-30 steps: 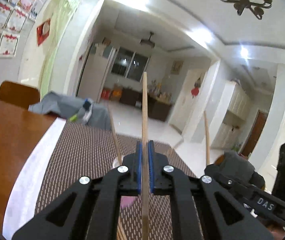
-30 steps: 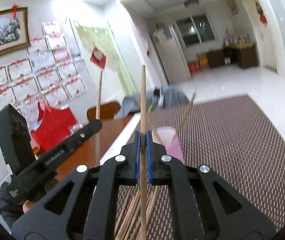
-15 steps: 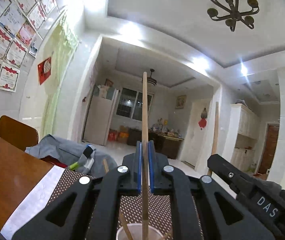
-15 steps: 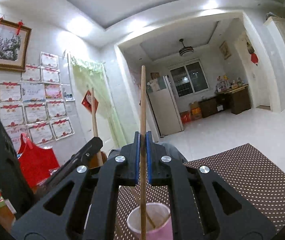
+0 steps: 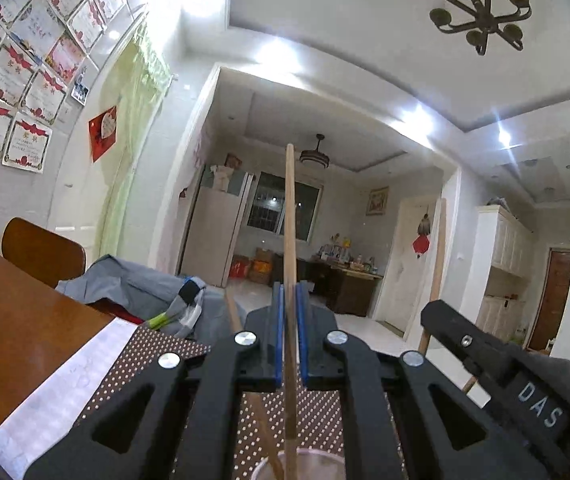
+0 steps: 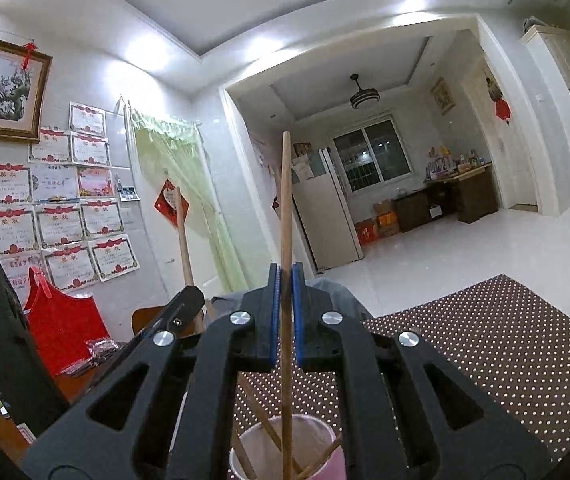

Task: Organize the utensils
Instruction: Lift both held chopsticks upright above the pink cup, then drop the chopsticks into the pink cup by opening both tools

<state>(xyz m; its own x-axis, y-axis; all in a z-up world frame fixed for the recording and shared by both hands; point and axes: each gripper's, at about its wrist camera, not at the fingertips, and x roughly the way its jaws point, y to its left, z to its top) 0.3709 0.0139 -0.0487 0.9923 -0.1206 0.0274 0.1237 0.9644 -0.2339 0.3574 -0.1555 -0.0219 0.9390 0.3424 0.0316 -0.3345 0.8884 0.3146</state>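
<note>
Left gripper (image 5: pixel 290 336) pinching chopstick (image 5: pixel 290 240), pink cup (image 6: pixel 317 456) clearer from right

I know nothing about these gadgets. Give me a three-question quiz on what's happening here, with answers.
1. True or false: the right gripper has a chopstick between its fingers.
2. The pink cup under it holds: A) nothing B) several chopsticks C) spoons?
3. Fill in: the cup stands on a brown ___ mat.

Key: 1 true; 2 B; 3 dotted.
</note>
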